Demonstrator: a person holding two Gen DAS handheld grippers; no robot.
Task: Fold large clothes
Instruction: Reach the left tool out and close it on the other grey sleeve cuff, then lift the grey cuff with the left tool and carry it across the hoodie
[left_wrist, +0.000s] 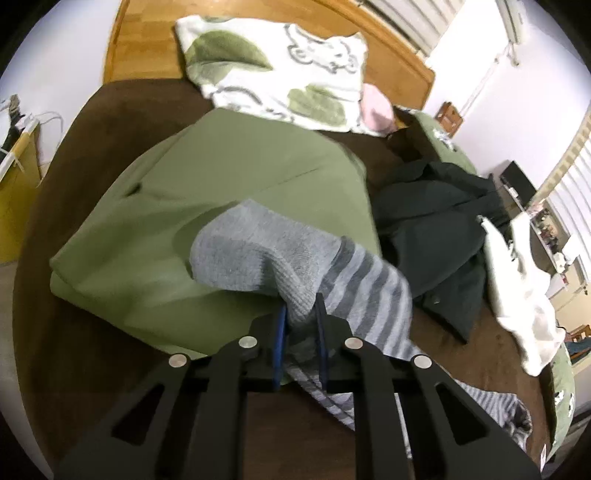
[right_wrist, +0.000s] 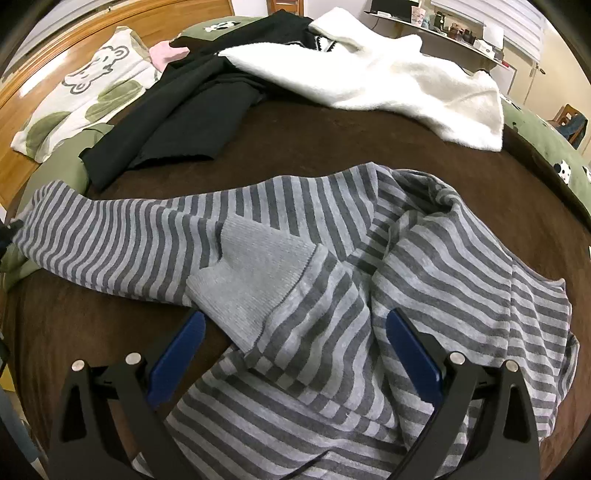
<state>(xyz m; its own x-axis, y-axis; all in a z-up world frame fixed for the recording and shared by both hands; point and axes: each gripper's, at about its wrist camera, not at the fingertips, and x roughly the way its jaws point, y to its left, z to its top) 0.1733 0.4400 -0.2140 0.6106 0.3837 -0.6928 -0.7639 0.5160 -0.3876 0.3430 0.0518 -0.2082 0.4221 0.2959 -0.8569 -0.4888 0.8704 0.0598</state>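
Grey striped knit sweater (right_wrist: 332, 295) with plain ribbed cuffs lies spread on the dark brown bed cover (right_wrist: 314, 147), one sleeve stretched toward the left in the right wrist view and the other folded across its body. The left tongs (left_wrist: 301, 325) are pressed together on the plain grey cuff (left_wrist: 258, 258) of a sleeve, which bulges out above the blue pads and hangs over a folded olive green garment (left_wrist: 207, 177). The right tongs (right_wrist: 295, 339) stand spread wide above the striped body of the sweater, with nothing pinched between their blue pads. Behind the sweater lie a black garment (right_wrist: 192, 107) and a white fluffy garment (right_wrist: 388, 81), touching each other. A white pillow with green leaves (left_wrist: 273, 70) rests against the wooden headboard (left_wrist: 147, 40).
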